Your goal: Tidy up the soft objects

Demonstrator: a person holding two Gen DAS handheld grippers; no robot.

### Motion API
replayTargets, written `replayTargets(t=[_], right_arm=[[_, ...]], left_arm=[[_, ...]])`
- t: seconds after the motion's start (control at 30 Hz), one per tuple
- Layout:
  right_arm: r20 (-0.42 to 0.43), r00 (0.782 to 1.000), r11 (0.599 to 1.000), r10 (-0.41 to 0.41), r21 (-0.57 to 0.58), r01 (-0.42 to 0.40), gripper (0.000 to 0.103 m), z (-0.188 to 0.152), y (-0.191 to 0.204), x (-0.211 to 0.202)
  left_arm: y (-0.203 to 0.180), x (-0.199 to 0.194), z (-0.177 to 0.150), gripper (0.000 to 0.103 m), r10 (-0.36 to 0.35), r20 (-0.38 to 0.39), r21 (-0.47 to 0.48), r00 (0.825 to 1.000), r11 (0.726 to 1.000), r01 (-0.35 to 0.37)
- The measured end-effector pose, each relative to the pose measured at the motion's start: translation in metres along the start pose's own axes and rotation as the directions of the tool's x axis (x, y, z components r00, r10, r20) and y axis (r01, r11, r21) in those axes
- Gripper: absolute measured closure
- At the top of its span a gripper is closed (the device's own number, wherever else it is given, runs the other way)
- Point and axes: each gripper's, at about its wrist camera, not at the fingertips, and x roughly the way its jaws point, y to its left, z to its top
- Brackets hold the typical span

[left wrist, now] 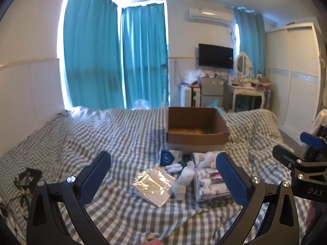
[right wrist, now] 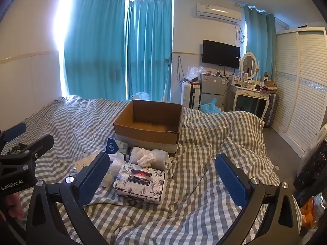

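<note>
An open, empty cardboard box (left wrist: 197, 131) (right wrist: 149, 125) stands on the checked bed. In front of it lies a heap of soft things: a floral tissue pack (right wrist: 140, 182) (left wrist: 210, 184), a clear plastic packet (left wrist: 153, 184), white socks (left wrist: 184, 178), a crumpled white cloth (right wrist: 150, 157) and a small blue pack (left wrist: 166, 157) (right wrist: 112, 146). My left gripper (left wrist: 163, 181) is open and empty, hovering just before the heap. My right gripper (right wrist: 163, 180) is open and empty, with the tissue pack near its left finger.
The grey-checked bedspread (left wrist: 114, 134) covers the whole bed. A black tangle of straps (left wrist: 24, 180) lies at the left. Beyond the bed are teal curtains (right wrist: 143, 49), a wall TV (right wrist: 220, 54), a vanity desk (right wrist: 251, 94) and a white wardrobe (right wrist: 302, 85).
</note>
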Motion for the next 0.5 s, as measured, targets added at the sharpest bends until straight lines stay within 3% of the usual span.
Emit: replayTargets(t=[0.5], right_arm=[[-0.001, 1.0, 1.0, 0.003, 0.006, -0.003, 0.0, -0.0003, -0.0007, 0.0006]], left_arm=[[-0.0043, -0.0005, 0.0, 0.0, -0.004, -0.009, 0.003, 1.0, 1.0, 0.004]])
